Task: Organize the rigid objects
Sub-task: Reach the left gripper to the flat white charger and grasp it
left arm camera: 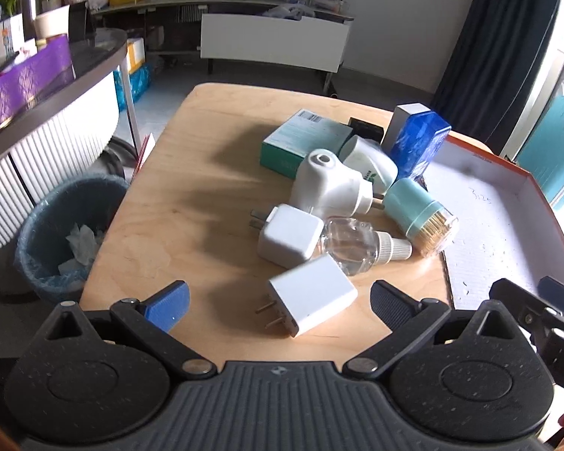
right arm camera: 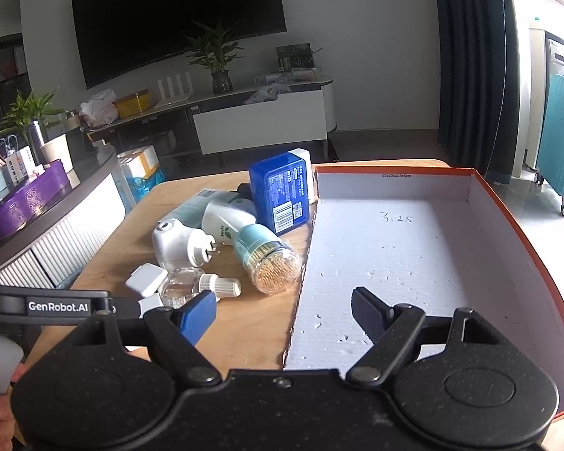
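The left gripper (left arm camera: 278, 300) hung low over the near edge of the wooden table (left arm camera: 191, 195), its jaws spread wide and holding nothing. Between its fingers lay a flat white charger (left arm camera: 312, 298) with its two prongs pointing toward the camera. Just beyond it sat a second, squarer white plug (left arm camera: 289, 235), touching a clear little bottle (left arm camera: 351, 246) with a white ribbed cap that lay on its side. Behind those rested a bulky white plug-in device (left arm camera: 329, 184) with a round hole in its top, and next to it a toothpick holder (left arm camera: 423, 216) with a mint-green cap, tipped over. Farther back stood a blue box (left arm camera: 419, 139) on end, a teal carton (left arm camera: 300, 141) lying flat, and a white tube (left arm camera: 370, 161) with a green leaf mark wedged among them.

The right gripper (right arm camera: 284, 314) hovered over the near edge of a shallow cardboard tray (right arm camera: 507, 233) with an orange rim and a white floor marked "3:25". Its jaws were likewise released and empty, one finger above the table, the other above the tray. The tray lay to the right of the pile, its left edge just beside the toothpick holder and the blue box. A bin (left arm camera: 67, 233) with a blue liner stood on the floor left of the table.
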Available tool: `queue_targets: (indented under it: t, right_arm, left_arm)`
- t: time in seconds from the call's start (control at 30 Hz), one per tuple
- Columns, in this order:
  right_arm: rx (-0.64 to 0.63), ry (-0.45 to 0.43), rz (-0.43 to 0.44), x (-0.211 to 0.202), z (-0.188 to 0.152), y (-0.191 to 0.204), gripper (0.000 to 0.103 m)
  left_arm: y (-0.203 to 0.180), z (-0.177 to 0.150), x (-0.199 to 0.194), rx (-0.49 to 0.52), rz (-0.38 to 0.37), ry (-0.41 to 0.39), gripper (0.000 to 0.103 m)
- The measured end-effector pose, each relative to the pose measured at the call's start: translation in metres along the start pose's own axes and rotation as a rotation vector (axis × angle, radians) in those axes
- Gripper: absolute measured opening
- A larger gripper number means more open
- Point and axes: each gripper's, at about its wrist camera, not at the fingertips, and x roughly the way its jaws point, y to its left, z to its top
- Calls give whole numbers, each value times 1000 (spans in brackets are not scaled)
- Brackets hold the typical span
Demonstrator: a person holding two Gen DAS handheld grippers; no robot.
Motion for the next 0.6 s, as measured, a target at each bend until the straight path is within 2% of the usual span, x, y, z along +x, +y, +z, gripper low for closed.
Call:
queue_targets:
  t: [0.33,0.6]
  right_arm:
    - [-5,11,24,0,-1,3,93]
    - [-12,17,35,0,-1,5,93]
  left_arm:
    - [-4,-4,7,20,10,32,103]
    - [-11,-6,9,35,12,24,103]
